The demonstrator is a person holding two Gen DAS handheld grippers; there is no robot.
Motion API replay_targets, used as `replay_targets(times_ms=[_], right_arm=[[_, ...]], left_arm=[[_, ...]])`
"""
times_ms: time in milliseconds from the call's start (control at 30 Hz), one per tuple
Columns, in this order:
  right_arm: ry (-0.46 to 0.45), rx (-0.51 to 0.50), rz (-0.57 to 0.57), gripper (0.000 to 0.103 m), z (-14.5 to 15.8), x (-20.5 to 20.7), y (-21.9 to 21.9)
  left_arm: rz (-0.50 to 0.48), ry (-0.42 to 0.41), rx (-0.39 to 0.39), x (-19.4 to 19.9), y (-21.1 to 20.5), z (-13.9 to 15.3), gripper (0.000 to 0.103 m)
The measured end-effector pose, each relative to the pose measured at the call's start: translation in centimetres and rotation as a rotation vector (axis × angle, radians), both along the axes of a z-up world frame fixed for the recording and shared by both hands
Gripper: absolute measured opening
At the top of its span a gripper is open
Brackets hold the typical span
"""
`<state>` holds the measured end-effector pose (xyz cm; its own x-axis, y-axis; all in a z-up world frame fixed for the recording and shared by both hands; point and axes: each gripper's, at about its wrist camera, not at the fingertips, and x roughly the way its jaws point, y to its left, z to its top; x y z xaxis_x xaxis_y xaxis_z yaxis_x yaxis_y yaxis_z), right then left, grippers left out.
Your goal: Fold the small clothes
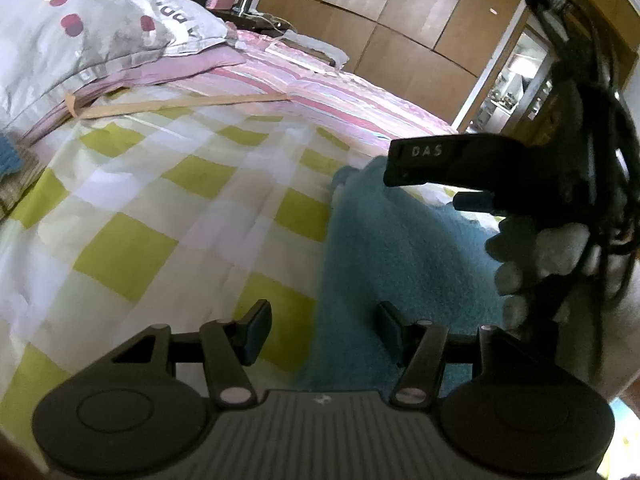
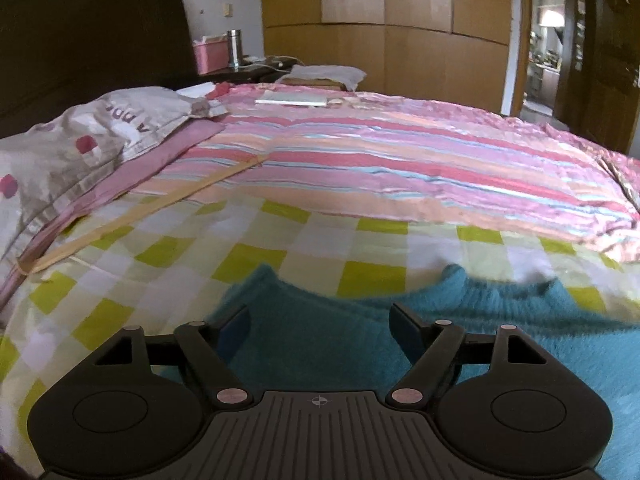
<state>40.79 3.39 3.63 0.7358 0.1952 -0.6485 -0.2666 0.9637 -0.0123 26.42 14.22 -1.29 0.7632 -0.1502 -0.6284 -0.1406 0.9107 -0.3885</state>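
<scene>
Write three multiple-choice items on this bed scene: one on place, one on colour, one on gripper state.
1. The sweater lies on:
A. the checked sheet
B. the pillow
C. the floor

2. The sweater is:
A. pink
B. teal
C. grey

3. The right gripper is:
A. shut on the sweater
B. open
C. out of view

Answers: 1 A, checks show all round it. 2 B, fuzzy teal knit. 3 B, its fingers stand wide apart over the knit.
</scene>
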Motion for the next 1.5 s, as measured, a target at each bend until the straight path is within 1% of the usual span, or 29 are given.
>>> replay_targets(times_ms=[100,233,367,500,633,667,767,867,933,1000,1033,1067,1100,1133,1200,1267,1367,1500], right_arm=[[0.049,0.018,0.014,0.078,0.6,0.1,0.3],[0.122,0.049,0.029,0.078,0.7,0.3,0.9],[0.162,0.026,0.053,0.078,0.5,0.3,2.6],[0.188,-0.064,0.076,0.078,-0.2,0.3,5.1],[0.196,-0.199,0.073,0.078,-1.5,0.6,7.4],[0.201,-0.233,0.074,0.079,-1.8,0.8,7.9],[0.21,-0.342,0.061,0.079,-3.0,1.5,9.1],[0.205,-0.405,0.065,0.079,-3.7,1.5,9.7],[0.205,-0.414,0.07,0.077,-3.7,1.6,9.7],[0.209,-0.422,0.081,0.066,-3.5,1.6,9.3],[0.209,-0.423,0.09,0.062,-3.3,1.6,9.1],[0.21,-0.42,0.099,0.055,-3.1,1.6,9.0],[0.213,-0.41,0.106,0.047,-2.7,1.6,8.6],[0.221,-0.39,0.11,0.043,-2.2,1.7,8.2],[0.241,-0.332,0.104,0.03,-1.3,2.0,7.3],[0.252,-0.286,0.099,0.026,-0.5,2.1,6.5],[0.243,-0.257,0.108,0.024,0.5,1.8,5.6],[0.238,-0.211,0.111,0.023,1.3,1.5,4.6]], left_arm=[[0.025,0.008,-0.009,-0.5,0.2,0.0,0.063],[0.081,0.03,-0.054,-1.8,0.5,-0.1,0.063],[0.122,0.045,-0.099,-2.8,0.5,-0.5,0.063],[0.118,0.039,-0.098,-2.9,0.5,-0.8,0.063],[0.104,0.032,-0.103,-3.0,0.7,-1.0,0.063],[0.1,0.032,-0.101,-3.0,0.7,-1.0,0.063],[0.089,0.025,-0.086,-3.0,0.5,-1.0,0.063],[0.078,0.019,-0.075,-3.0,0.4,-1.0,0.063],[0.077,0.014,-0.078,-3.1,0.4,-1.0,0.063],[0.083,0.007,-0.088,-3.4,0.4,-1.0,0.064],[0.09,0.002,-0.095,-3.5,0.4,-0.9,0.065],[0.096,-0.004,-0.099,-3.7,0.3,-0.8,0.07],[0.098,-0.013,-0.1,-3.9,0.3,-0.7,0.071],[0.096,-0.026,-0.099,-4.0,0.2,-0.6,0.074],[0.088,-0.055,-0.09,-4.4,-0.2,-0.3,0.077],[0.084,-0.08,-0.082,-4.7,-0.5,0.0,0.084],[0.084,-0.097,-0.063,-4.9,-1.0,0.0,0.092],[0.075,-0.083,-0.045,-4.2,-1.5,-0.7,0.093]])
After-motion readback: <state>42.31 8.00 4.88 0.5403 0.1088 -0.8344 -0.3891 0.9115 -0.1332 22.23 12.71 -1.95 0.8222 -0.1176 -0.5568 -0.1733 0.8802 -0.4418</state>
